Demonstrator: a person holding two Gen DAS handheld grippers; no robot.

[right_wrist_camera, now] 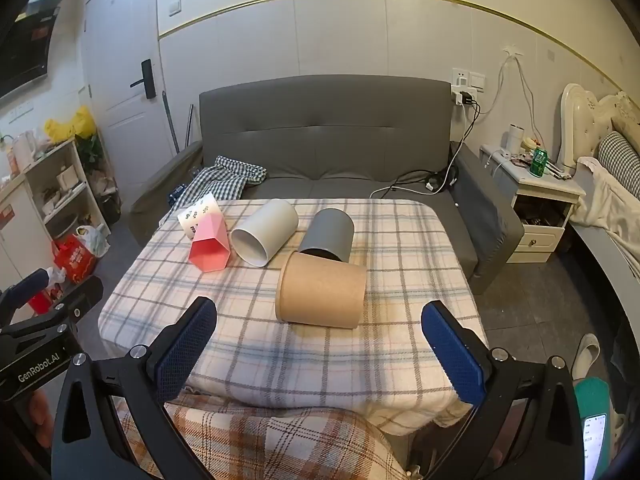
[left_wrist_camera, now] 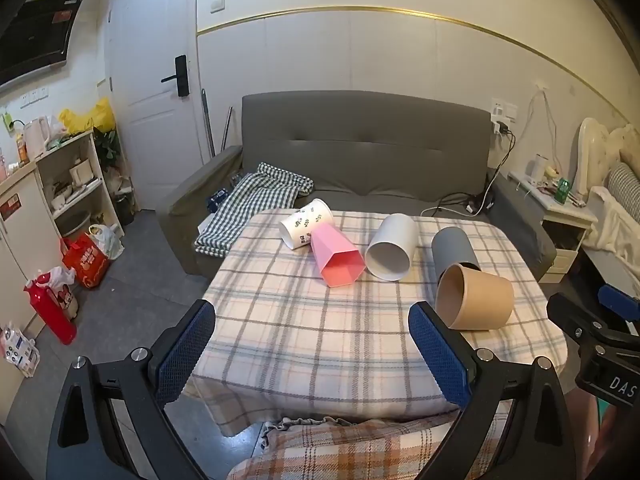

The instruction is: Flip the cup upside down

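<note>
Five cups lie on their sides on the plaid-covered worktop (right_wrist_camera: 360,360), none upright, none inverted yet. Nearest is the brown paper cup (right_wrist_camera: 322,290), just ahead of the right gripper (right_wrist_camera: 320,344) and roughly centred between its spread blue pads, apart from them; its long axis runs left-right across the right wrist view, mouth to the left, base to the right. In the left wrist view the same brown cup (left_wrist_camera: 476,298) sits ahead and to the right of the left gripper (left_wrist_camera: 312,340), past its right pad, so my call is the right gripper is nearer and better lined up for it. Behind it the grey cup (right_wrist_camera: 328,234) lies with its mouth toward the brown one, touching or almost touching, cannot tell which. Then left: white cup (right_wrist_camera: 266,232), open mouth facing the cameras; pink faceted cup (right_wrist_camera: 212,246), mouth toward the cameras; patterned paper cup (right_wrist_camera: 198,212) farthest left, partly behind the pink one and touching it. Count: one brown, one grey, one white, one pink, one patterned. Both grippers hover at the near edge with jaws wide apart, holding nothing. Likely first step is a grasp across the brown cup's wall, then rotate mouth down; with the axis sideways, the jaws may need turning to close on the round wall rather than mouth and base.
</note>
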